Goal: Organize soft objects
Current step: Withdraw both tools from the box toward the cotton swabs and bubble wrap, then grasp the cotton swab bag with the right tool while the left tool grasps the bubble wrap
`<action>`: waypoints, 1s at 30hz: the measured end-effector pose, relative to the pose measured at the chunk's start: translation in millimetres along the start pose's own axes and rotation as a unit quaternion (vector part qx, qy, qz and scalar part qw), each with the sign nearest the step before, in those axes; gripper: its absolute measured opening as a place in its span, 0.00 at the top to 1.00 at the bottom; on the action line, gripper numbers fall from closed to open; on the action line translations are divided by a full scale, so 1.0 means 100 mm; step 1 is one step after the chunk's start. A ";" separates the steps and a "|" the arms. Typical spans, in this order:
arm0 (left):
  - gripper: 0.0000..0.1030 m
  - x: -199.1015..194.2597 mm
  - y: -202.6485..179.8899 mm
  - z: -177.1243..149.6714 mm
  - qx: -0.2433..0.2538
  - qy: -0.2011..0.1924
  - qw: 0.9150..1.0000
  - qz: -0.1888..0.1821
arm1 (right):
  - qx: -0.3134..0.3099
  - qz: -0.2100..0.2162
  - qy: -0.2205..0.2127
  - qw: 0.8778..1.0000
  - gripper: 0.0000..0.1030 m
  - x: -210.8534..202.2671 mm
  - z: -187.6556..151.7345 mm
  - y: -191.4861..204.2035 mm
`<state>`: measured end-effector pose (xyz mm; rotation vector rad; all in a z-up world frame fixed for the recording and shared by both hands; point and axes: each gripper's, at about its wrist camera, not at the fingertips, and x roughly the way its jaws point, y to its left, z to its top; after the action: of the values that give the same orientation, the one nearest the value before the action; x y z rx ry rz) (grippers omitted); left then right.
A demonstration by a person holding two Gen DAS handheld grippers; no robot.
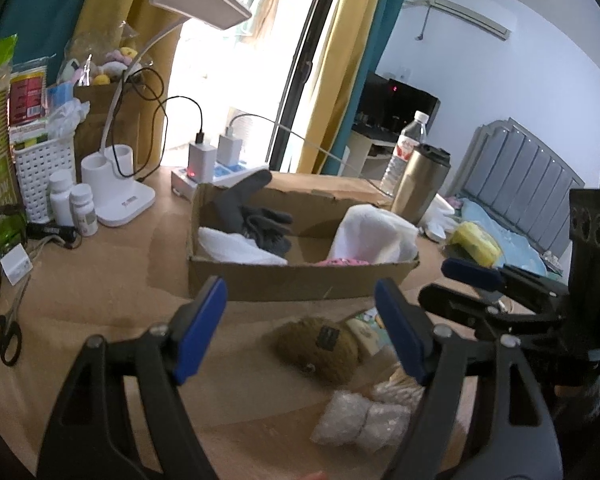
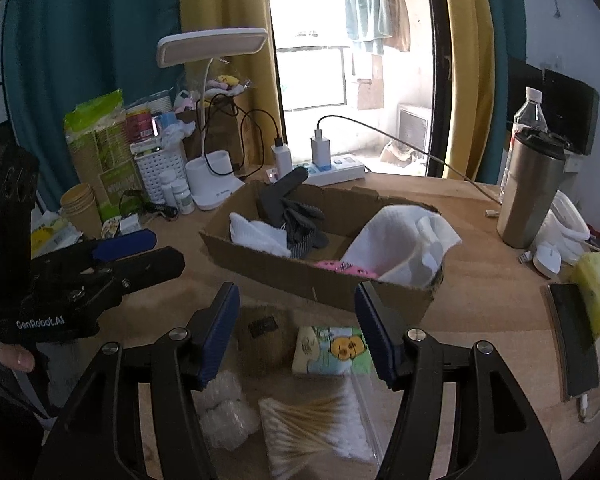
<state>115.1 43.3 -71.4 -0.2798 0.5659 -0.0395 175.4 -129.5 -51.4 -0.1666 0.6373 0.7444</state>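
A cardboard box (image 1: 300,278) (image 2: 332,284) on the wooden table holds dark gloves (image 1: 260,220) (image 2: 296,220), white cloths (image 1: 372,232) (image 2: 404,236) and a pink item (image 2: 346,268). In front of it lie a brown fuzzy pouch (image 1: 320,344) (image 2: 262,332), a cartoon tissue pack (image 2: 332,350), a bubble-wrap bundle (image 1: 360,416) (image 2: 228,412) and a bag of cotton swabs (image 2: 312,424). My left gripper (image 1: 300,336) is open and empty above the pouch. My right gripper (image 2: 298,334) is open and empty above the pouch and tissue pack.
A desk lamp (image 2: 212,120), power strip (image 2: 332,170), pill bottles (image 1: 74,208), white basket (image 1: 40,168) and scissors (image 1: 8,328) stand left and behind. A steel tumbler (image 2: 532,192), water bottle (image 2: 530,116), phone (image 2: 574,340) and yellow pack (image 2: 598,300) are right.
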 end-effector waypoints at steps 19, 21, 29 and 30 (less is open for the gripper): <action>0.24 0.04 -0.24 -0.45 0.005 0.025 1.000 0.018 | -0.003 0.023 0.028 0.999 0.38 -0.05 -0.52 -0.11; 0.24 0.08 -0.26 -0.50 0.007 0.033 0.999 0.017 | -0.002 0.023 0.033 0.999 0.38 -0.03 -0.56 -0.11; 0.24 0.17 -0.26 -0.60 0.011 0.050 0.999 0.017 | 0.003 0.030 0.055 0.998 0.36 0.08 -0.70 -0.13; 0.24 0.18 -0.26 -0.61 0.011 0.052 0.998 0.017 | 0.000 0.030 0.058 0.998 0.31 0.09 -0.72 -0.13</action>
<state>98.5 0.8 -122.8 -0.2477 0.6737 -0.0270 154.6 -159.3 -115.5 -0.1921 0.7550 0.7972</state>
